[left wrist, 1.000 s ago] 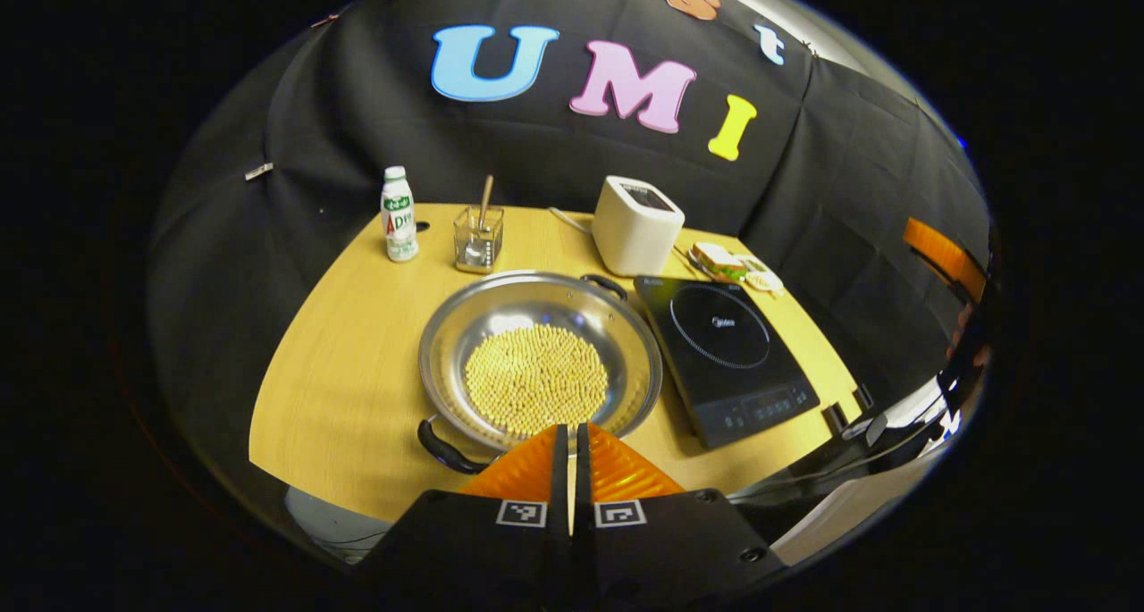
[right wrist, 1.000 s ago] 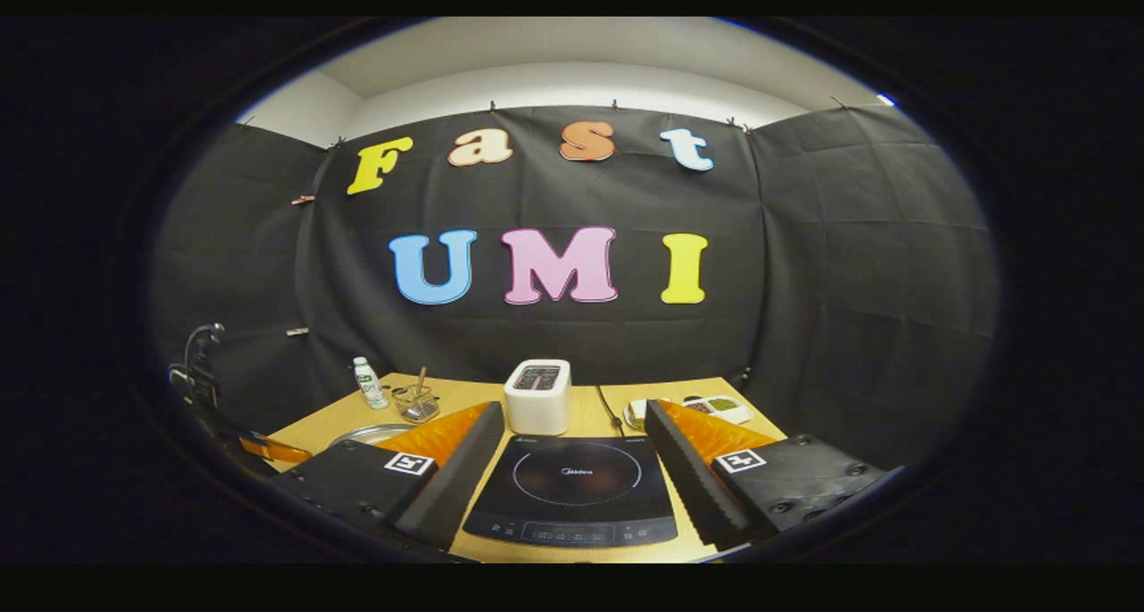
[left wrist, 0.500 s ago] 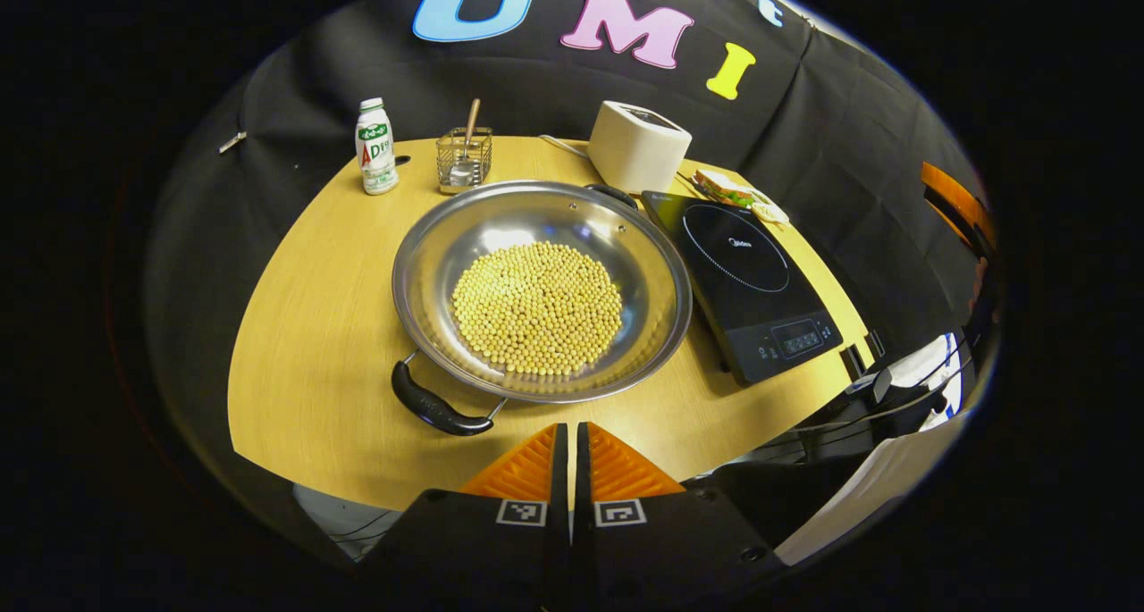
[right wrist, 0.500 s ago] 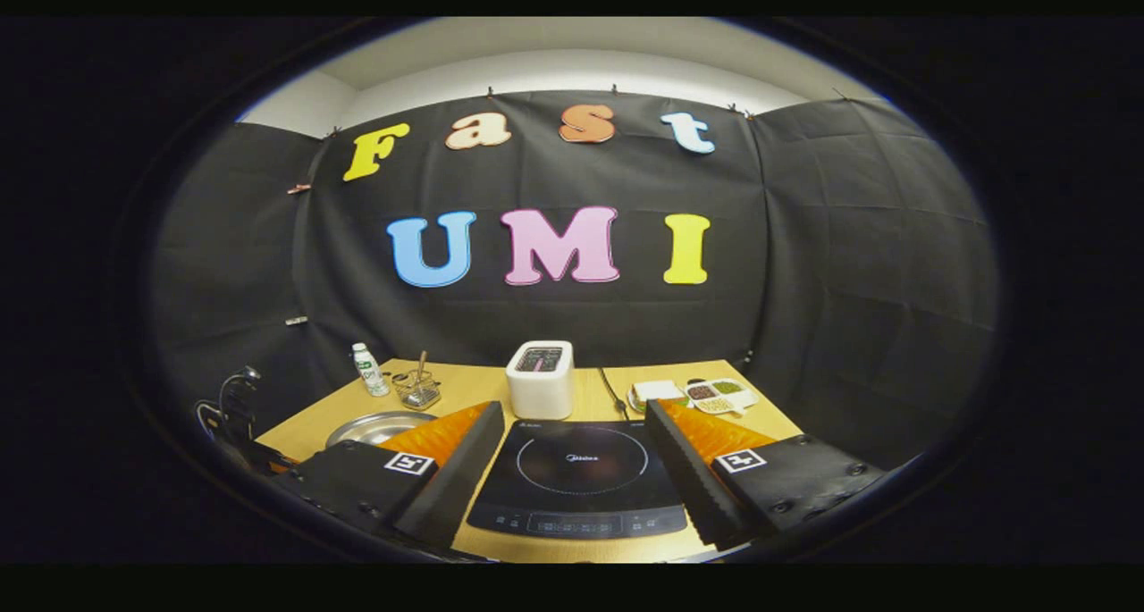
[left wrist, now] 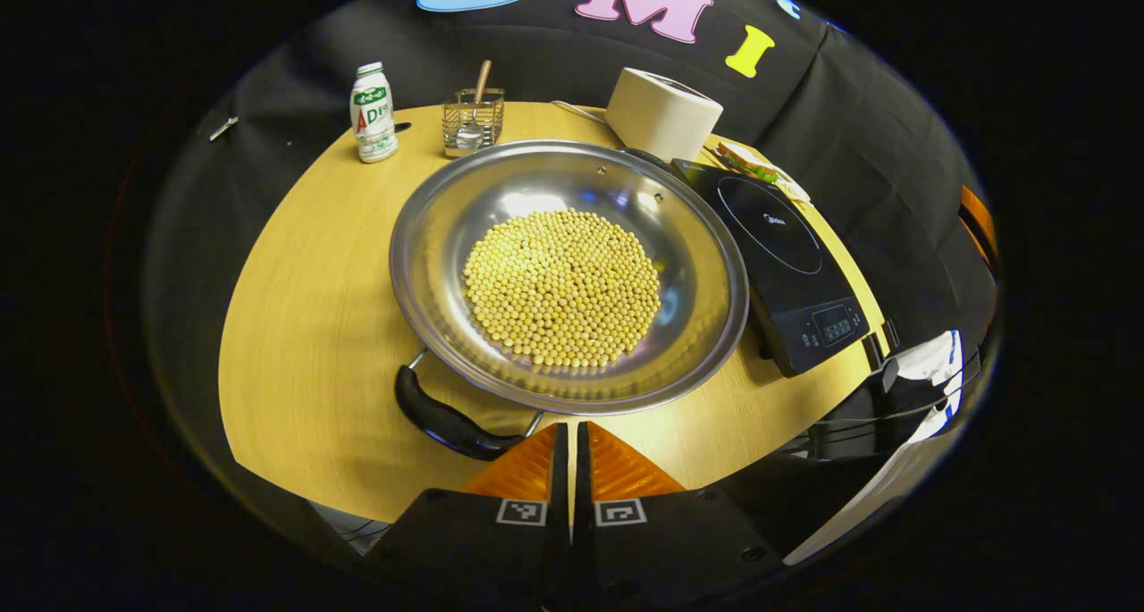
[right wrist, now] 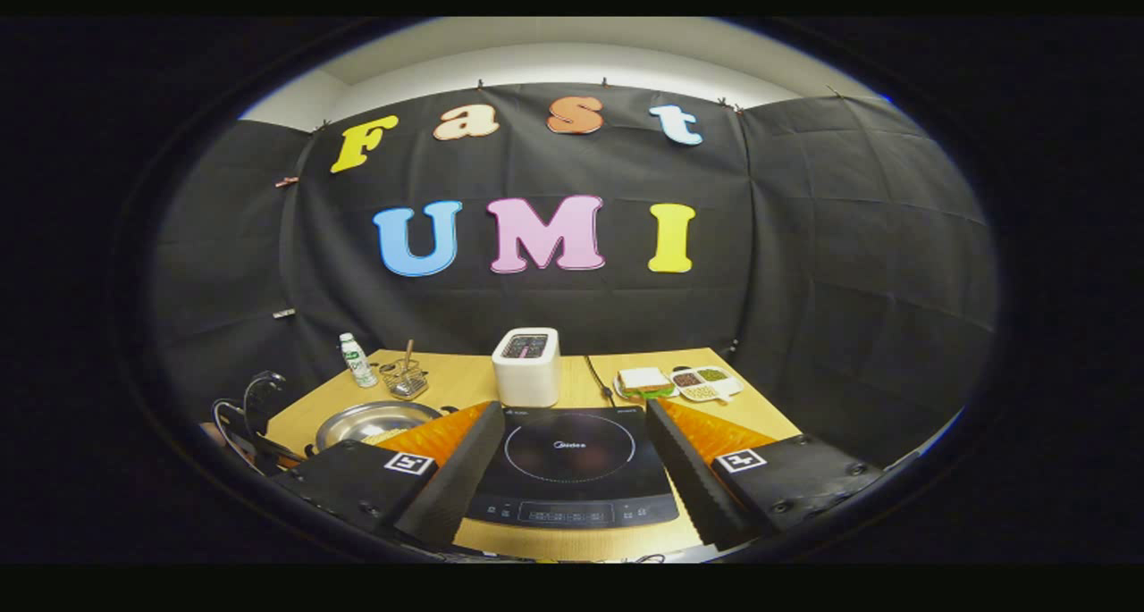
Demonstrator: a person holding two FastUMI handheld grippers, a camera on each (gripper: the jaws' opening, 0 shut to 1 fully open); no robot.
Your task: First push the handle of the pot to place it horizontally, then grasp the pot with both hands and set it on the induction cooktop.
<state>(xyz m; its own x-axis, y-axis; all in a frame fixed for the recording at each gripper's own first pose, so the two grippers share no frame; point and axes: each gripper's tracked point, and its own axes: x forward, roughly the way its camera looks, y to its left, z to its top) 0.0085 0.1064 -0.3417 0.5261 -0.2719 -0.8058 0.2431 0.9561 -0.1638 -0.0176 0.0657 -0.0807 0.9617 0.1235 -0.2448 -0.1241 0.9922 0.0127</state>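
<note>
Left gripper view, left to right: a small white bottle [left wrist: 373, 112] stands upright at the far left of the round wooden table [left wrist: 304, 308]; beside it a wire holder [left wrist: 473, 122] with a wooden-handled utensil inside. The pot [left wrist: 706, 281], a wide shallow steel pan holding a flat bed of yellow beans [left wrist: 563, 287], sits on the table at centre, not on the cooktop; its near black handle [left wrist: 447, 421] points toward the near left edge, and the far handle is mostly hidden behind the rim. The left gripper [left wrist: 572, 442] hangs just beside the near handle, fingers pressed together with nothing between them. A white toaster [left wrist: 663, 112] stands behind the pot; the black induction cooktop [left wrist: 786, 264] lies just to the pot's right, bare, with a sandwich [left wrist: 749, 160] beyond it. Right gripper view, left to right: pot [right wrist: 366, 421] at left, then the right gripper [right wrist: 576, 469] with fingers spread wide, holding nothing, cooktop [right wrist: 570, 469] showing between them; toaster [right wrist: 526, 366] behind, sandwich [right wrist: 645, 381] and a divided snack dish [right wrist: 706, 381] at right.
</note>
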